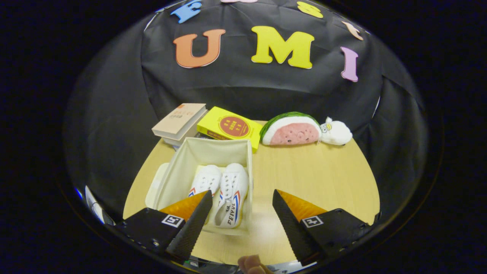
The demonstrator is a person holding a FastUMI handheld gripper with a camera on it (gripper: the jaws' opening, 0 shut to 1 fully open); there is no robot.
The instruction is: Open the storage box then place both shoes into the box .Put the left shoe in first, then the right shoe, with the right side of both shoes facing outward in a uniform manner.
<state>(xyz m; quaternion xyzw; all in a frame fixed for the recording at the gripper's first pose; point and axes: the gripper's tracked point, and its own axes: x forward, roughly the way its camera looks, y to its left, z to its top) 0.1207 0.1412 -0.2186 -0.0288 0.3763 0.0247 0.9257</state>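
Observation:
The white storage box (179, 167) stands open on the wooden table, its lid (154, 186) lying against its left side. Two white shoes with red and blue stripes lie side by side inside it, toes pointing away. One shoe (206, 179) is on the left, the other shoe (233, 192) on the right. My gripper (242, 198) hangs open above the box's near right corner, nothing between its fingers. The left finger (192, 224) covers the heel of the left-hand shoe. The right finger (289, 222) is over bare table.
Behind the box lie a beige book (179, 120) and a yellow book (228, 126). A watermelon-slice plush (291, 131) and a small white plush (336, 132) sit at the back right. Bare table (315, 175) spreads to the right of the box. A person's fingertip (251, 263) shows below the fingers.

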